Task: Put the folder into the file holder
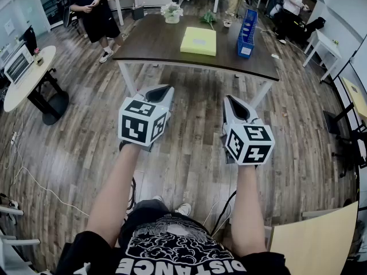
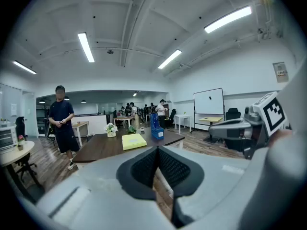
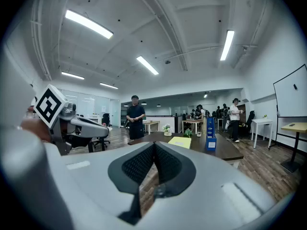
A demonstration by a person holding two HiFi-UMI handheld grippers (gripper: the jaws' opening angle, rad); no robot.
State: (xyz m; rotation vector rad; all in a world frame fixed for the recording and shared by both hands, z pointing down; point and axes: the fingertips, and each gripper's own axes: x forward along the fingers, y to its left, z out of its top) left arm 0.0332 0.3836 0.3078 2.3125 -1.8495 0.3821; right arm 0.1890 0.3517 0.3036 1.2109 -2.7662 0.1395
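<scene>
A yellow folder (image 1: 199,40) lies flat on the dark table (image 1: 155,44) ahead, with a blue file holder (image 1: 247,33) standing upright to its right. Both grippers are held in the air well short of the table, over the wooden floor. My left gripper (image 1: 163,90) is shut with nothing in it, and my right gripper (image 1: 230,100) is shut and empty too. From the left gripper view (image 2: 157,150) the folder (image 2: 134,141) and the holder (image 2: 155,127) are far off. The right gripper view (image 3: 154,146) also catches the folder (image 3: 180,142) and the holder (image 3: 210,135) in the distance.
A small flower pot (image 1: 172,12) and a green plant (image 1: 209,19) stand at the table's far edge. A person in dark clothes (image 1: 92,13) stands left of the table. A round white table (image 1: 26,76) is at the left, a light desk corner (image 1: 318,242) at lower right.
</scene>
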